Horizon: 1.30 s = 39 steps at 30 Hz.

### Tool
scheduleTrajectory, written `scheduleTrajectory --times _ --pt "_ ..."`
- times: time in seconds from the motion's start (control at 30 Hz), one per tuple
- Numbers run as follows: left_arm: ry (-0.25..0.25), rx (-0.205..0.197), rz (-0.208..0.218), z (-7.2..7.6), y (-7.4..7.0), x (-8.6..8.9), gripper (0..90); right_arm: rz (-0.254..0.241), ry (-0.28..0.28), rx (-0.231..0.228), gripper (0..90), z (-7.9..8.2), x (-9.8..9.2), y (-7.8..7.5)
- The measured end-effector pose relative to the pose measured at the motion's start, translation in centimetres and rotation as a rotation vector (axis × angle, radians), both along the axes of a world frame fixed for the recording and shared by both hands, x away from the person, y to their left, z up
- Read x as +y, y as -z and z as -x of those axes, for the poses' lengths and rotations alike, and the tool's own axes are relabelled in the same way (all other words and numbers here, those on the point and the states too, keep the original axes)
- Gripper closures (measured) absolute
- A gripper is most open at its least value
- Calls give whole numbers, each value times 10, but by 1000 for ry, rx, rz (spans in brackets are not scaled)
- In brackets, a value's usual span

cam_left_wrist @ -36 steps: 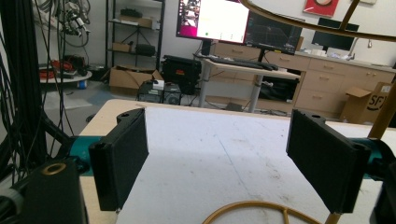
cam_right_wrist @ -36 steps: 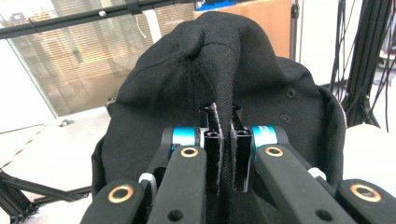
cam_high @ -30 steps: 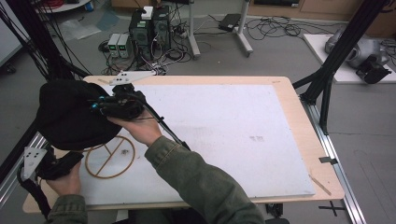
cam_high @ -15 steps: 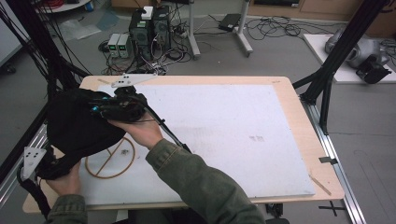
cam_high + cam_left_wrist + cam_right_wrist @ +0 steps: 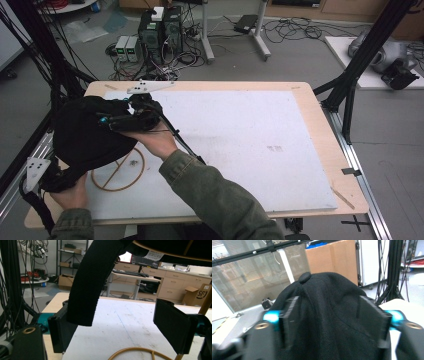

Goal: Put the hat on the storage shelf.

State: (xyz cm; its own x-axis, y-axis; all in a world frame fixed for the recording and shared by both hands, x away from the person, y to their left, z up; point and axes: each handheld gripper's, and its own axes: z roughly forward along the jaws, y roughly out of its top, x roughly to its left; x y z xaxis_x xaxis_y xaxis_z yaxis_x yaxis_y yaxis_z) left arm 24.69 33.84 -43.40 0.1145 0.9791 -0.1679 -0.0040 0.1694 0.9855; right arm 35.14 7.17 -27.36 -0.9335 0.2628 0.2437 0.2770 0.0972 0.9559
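At the frame's left, the right gripper [image 5: 117, 121] clamps a black cap [image 5: 82, 132]; the left gripper's [image 5: 120, 330] jaws stand apart beneath its strap [image 5: 92, 285].

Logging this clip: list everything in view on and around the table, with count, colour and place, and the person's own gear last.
Cap: one, black, held above the table's left end; its top button faces the right gripper's camera.
Strap: one, black webbing, hanging beside the left gripper's left jaw.
Ring stand: one, tan, flat on the sheet under the cap.
Sheet: one, white, covering most of the table.
Table: one, light wood, centre.
Computer boxes: a few, dark, on the floor beyond the table.
Left gripper: black, at the near left corner, jaws apart.
Right gripper: black with blue, jaws either side of the cap's crown.
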Motion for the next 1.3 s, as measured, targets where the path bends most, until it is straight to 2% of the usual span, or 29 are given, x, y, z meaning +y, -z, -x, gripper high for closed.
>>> scheduleTrajectory --times 0.07,0.17,0.27,0.47,0.57,0.8,0.93,1.13,1.3 --pt "0 1 -1 0 0 0 210 -16 -5 -13 214 1 -1 1" --pt "0 0 0 1 0 1 210 -36 23 -48 112 3 -4 2" --pt "0 1 0 1 0 1 211 -54 33 -59 93 3 -10 2" --pt "0 0 3 1 0 0 210 -43 79 -71 92 3 -34 2" --pt "1 0 -2 2 0 -1 210 -44 109 -77 93 4 -51 3" --pt "-7 4 -2 3 -1 -1 210 -29 228 -132 93 9 -98 9" --pt "-8 3 -13 3 -1 -1 210 -35 287 -133 93 12 -128 13" --pt "-11 4 -14 3 -1 -1 210 -6 402 -144 94 21 -174 24" --pt "-11 3 -19 4 -1 -3 210 0 487 -131 94 25 -207 36"
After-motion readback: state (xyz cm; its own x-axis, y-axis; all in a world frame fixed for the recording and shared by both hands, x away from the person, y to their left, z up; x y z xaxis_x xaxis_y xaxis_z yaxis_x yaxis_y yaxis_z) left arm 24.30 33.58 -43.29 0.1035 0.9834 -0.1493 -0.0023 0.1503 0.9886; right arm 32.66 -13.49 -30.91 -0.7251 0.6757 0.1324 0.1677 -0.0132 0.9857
